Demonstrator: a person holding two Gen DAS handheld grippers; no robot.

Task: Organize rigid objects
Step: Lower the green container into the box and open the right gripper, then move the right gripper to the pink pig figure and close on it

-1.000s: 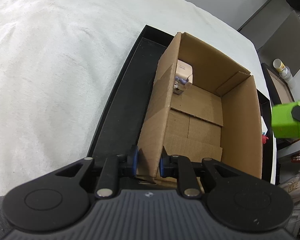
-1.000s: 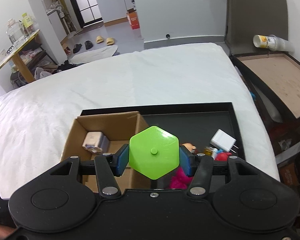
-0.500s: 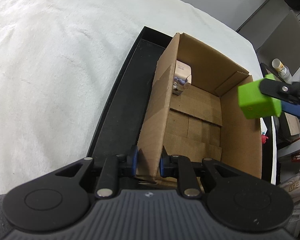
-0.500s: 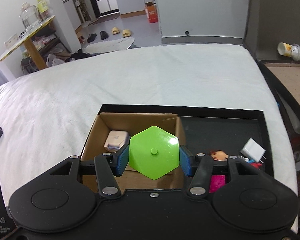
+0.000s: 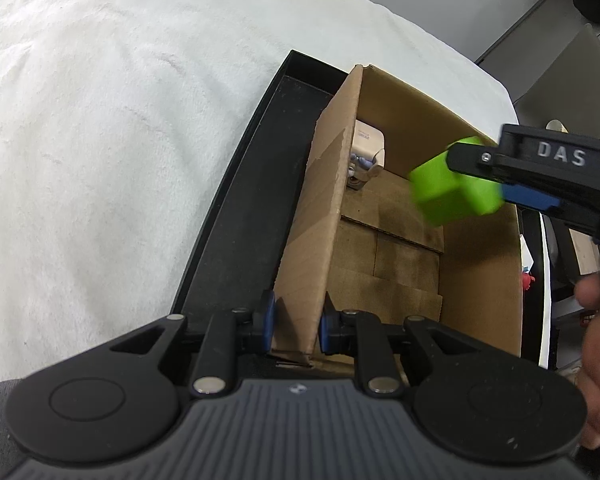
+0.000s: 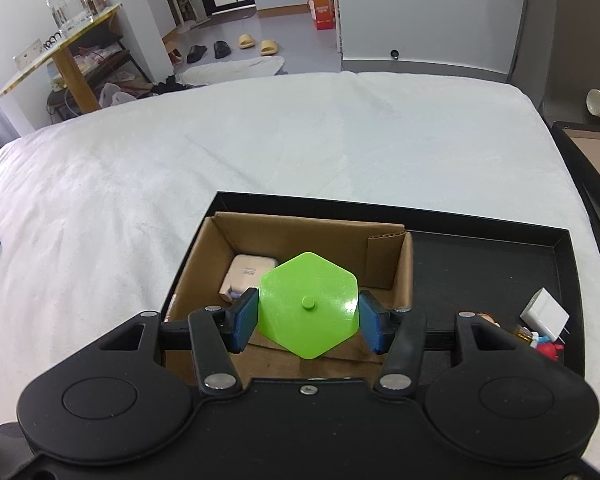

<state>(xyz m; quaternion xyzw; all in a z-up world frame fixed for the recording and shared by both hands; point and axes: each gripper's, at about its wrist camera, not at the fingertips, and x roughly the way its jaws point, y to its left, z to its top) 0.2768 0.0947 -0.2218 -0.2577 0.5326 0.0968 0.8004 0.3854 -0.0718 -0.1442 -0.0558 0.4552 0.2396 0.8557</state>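
The bright green hexagonal plastic block [image 6: 308, 306] sits pinched between the blue pads of the right gripper [image 6: 308, 316], held in the air above the open brown cardboard box [image 6: 384, 248] that lies just ahead of and below that claw. The left gripper [image 5: 297, 326] is pressed together on the near wall of the same box, one pad on each side. Inside the box, beyond the block, lies a small cream-coloured rectangular case [image 6: 246, 274]; the box stands in a shallow black tray [image 6: 500, 264] on a white cloth-covered surface [image 6: 260, 140], with a white plug adapter [image 6: 544, 314] to the right claw's right.
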